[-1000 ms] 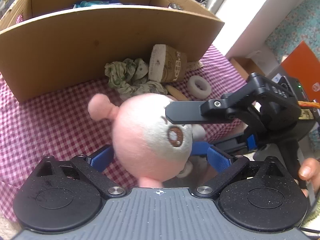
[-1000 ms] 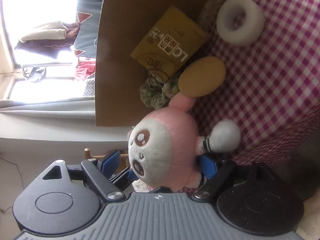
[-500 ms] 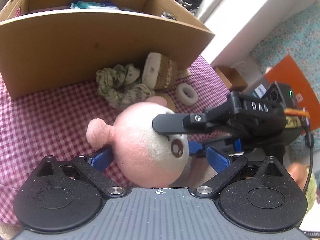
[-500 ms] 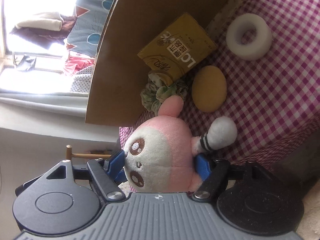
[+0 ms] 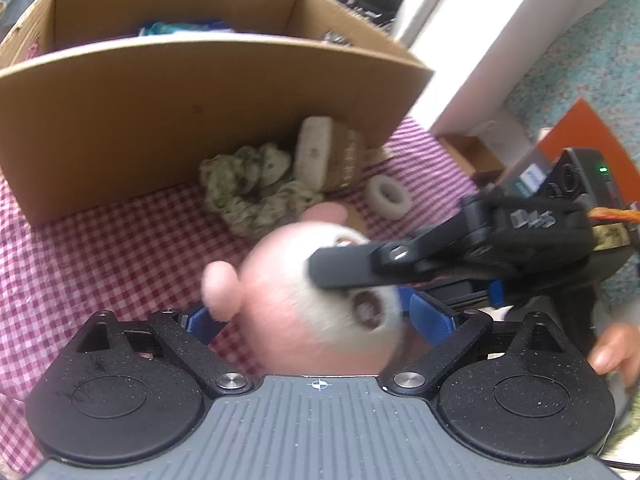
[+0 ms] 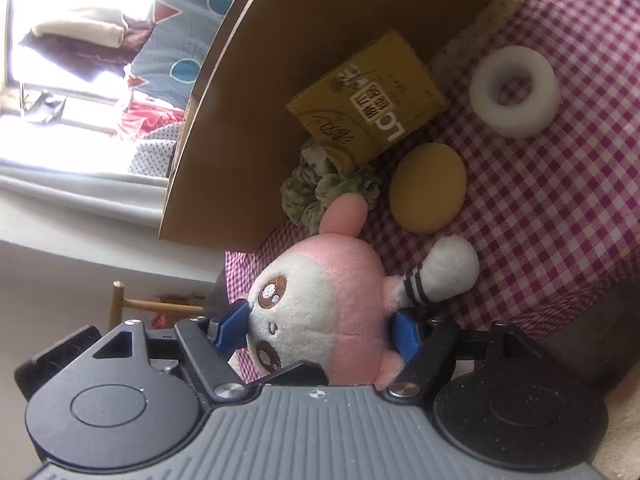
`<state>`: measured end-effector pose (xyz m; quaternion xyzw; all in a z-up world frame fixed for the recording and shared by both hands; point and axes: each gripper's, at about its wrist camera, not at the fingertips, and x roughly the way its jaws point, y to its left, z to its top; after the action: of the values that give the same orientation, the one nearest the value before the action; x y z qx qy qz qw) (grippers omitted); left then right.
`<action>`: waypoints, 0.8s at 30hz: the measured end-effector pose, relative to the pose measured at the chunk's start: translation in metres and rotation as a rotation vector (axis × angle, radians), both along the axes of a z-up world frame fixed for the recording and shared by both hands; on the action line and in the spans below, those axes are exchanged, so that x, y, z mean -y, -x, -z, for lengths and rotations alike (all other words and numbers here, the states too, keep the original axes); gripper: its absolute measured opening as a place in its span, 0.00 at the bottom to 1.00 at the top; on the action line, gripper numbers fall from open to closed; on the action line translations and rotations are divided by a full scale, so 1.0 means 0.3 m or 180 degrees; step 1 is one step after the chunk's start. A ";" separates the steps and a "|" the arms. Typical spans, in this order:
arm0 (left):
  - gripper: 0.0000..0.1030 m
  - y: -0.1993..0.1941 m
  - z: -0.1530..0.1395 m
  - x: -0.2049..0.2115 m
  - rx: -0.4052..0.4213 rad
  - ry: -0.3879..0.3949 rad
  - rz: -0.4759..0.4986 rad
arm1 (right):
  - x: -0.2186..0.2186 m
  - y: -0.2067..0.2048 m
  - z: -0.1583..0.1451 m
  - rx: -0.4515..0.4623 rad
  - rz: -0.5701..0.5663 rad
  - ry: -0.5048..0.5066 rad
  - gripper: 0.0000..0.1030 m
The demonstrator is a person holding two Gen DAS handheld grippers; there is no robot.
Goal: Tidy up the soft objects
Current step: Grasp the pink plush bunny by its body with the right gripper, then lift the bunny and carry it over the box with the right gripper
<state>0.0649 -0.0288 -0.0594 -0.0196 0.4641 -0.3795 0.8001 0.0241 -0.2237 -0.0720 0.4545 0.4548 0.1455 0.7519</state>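
Note:
A pink and white plush toy [image 5: 304, 304] sits between the blue pads of my left gripper [image 5: 316, 320], whose jaws press its sides. My right gripper [image 6: 316, 328] is shut on the same plush toy [image 6: 328, 300] from the right; its black finger [image 5: 352, 268] crosses the toy's face in the left wrist view. Behind the toy lie a green scrunchie [image 5: 252, 188], a tan sponge pack [image 5: 332, 160], a white foam ring [image 5: 388, 196] and a yellow oval puff [image 6: 428, 188]. An open cardboard box [image 5: 200, 92] stands behind them.
A red-checked cloth [image 5: 100, 248] covers the table, whose edge drops away at the right [image 6: 580, 280]. The box holds some blue-green cloth [image 5: 180, 28]. An orange object [image 5: 580, 140] and a person's hand [image 5: 616, 348] are at the right.
The plush toy has been lifted and pulled back from the scrunchie and puff, both grippers staying on it. The box interior shows more in the left wrist view, which is now blurred.

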 end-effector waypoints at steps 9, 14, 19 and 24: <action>0.93 0.089 -0.139 -0.066 0.0210 0.0220 -0.0020 | -0.053 0.060 -0.176 0.0392 -0.0140 0.0190 0.74; 0.94 0.127 -0.268 -0.084 0.0547 0.0310 -0.0041 | -0.082 0.061 -0.352 0.0807 -0.0245 0.0445 0.74; 0.94 0.087 -0.423 -0.058 0.0891 0.0324 -0.0053 | -0.078 -0.015 -0.555 0.1243 -0.0432 0.0799 0.74; 0.95 -0.028 -0.549 0.017 0.1126 0.0302 0.0005 | -0.037 -0.171 -0.732 0.1474 -0.0603 0.1017 0.74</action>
<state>0.0734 -0.0338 0.1053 0.0101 0.2977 -0.3991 0.8672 0.0755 -0.2125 0.1476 0.2406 0.3287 0.2415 0.8807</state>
